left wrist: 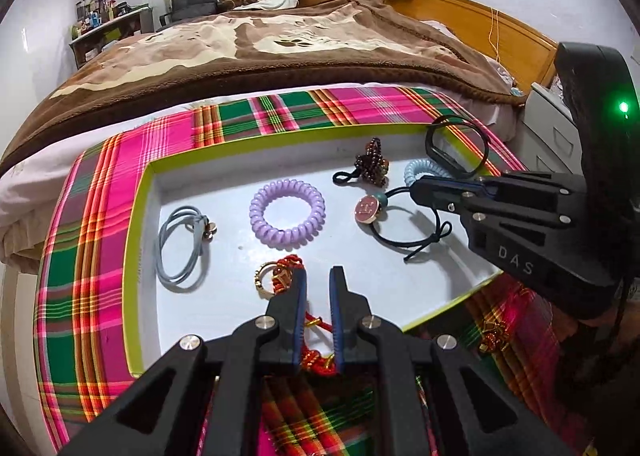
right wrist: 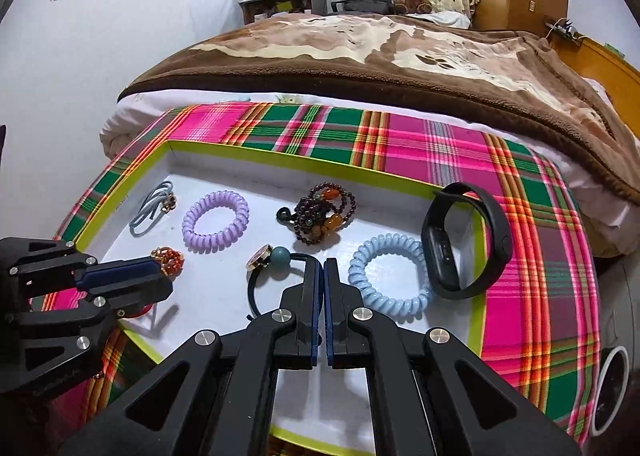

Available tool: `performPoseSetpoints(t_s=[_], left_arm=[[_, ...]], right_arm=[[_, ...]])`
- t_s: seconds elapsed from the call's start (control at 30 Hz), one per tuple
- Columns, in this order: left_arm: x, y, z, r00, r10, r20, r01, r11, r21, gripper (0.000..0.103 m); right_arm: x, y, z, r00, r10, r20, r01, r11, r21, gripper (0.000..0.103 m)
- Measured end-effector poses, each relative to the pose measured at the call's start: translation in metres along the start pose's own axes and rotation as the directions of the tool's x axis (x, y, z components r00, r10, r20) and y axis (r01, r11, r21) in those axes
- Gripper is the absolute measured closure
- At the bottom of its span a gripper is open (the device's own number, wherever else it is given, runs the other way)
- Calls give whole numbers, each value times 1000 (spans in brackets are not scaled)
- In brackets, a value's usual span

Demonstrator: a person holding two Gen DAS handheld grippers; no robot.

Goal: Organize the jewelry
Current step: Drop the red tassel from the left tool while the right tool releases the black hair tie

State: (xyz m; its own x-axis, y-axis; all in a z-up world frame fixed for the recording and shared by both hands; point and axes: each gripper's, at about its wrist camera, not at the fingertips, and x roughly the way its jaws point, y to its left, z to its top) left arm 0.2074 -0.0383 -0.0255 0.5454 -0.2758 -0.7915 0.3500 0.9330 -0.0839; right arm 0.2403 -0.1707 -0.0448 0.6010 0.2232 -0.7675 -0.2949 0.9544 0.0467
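A white tray with a lime rim (left wrist: 138,240) (right wrist: 476,320) lies on a plaid cloth. In it are a grey hair tie (left wrist: 180,244), a purple coil tie (left wrist: 287,213) (right wrist: 215,221), a dark bead bracelet (left wrist: 370,162) (right wrist: 324,218), a black hair tie with a pink button (left wrist: 367,209) (right wrist: 260,256), a light blue coil tie (right wrist: 390,276) and a black smart band (left wrist: 456,152) (right wrist: 466,240). My left gripper (left wrist: 318,274) is slightly open above a red and gold knotted bracelet (left wrist: 280,276). My right gripper (right wrist: 322,264) is shut on the black hair tie's cord.
The plaid cloth (left wrist: 100,216) covers a surface in front of a bed with a brown blanket (left wrist: 260,44). A small gold and red piece (left wrist: 494,338) lies on the cloth right of the tray. A white-rimmed round thing (right wrist: 610,388) is at the far right.
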Motion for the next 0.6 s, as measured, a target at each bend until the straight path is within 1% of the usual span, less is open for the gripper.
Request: performPoseSetpoints(t_s=[0.17,0.33,0.37,0.43,0.47,0.5,0.6], left_arm=[[2,0,-1,1000,-6,-5,6,1000,-19,91],[2,0,-1,1000,-5,-5,5,1000,-20,89],[2,0,-1,1000,-1,-6,1,1000,-20,87],[2,-1,-1,1000,3,-3,-3,1000,-16,76],[3,-1,-1,1000,4,-2,-4,1000,-17,67],[3,0,-1,1000,7,-1,-7,1000,-22,65],[3,4,-1,1000,3,3,-3,999,-43,65]], right_arm=[[1,2,1,999,-33,-5,33,999,-23,101],[-1,5,1,999,-51,14,52,998,-37,101],[-1,5,2,999,-48,15,49,998,-36,101],[-2,6,2,999,-41,16,41,999,-30,100],[-2,6,2,999,-42,16,43,999,-25,99],[-2,6,2,999,-48,16,49,999,-24,98],[-3,5,2,998,-63,16,63,998,-23,95]])
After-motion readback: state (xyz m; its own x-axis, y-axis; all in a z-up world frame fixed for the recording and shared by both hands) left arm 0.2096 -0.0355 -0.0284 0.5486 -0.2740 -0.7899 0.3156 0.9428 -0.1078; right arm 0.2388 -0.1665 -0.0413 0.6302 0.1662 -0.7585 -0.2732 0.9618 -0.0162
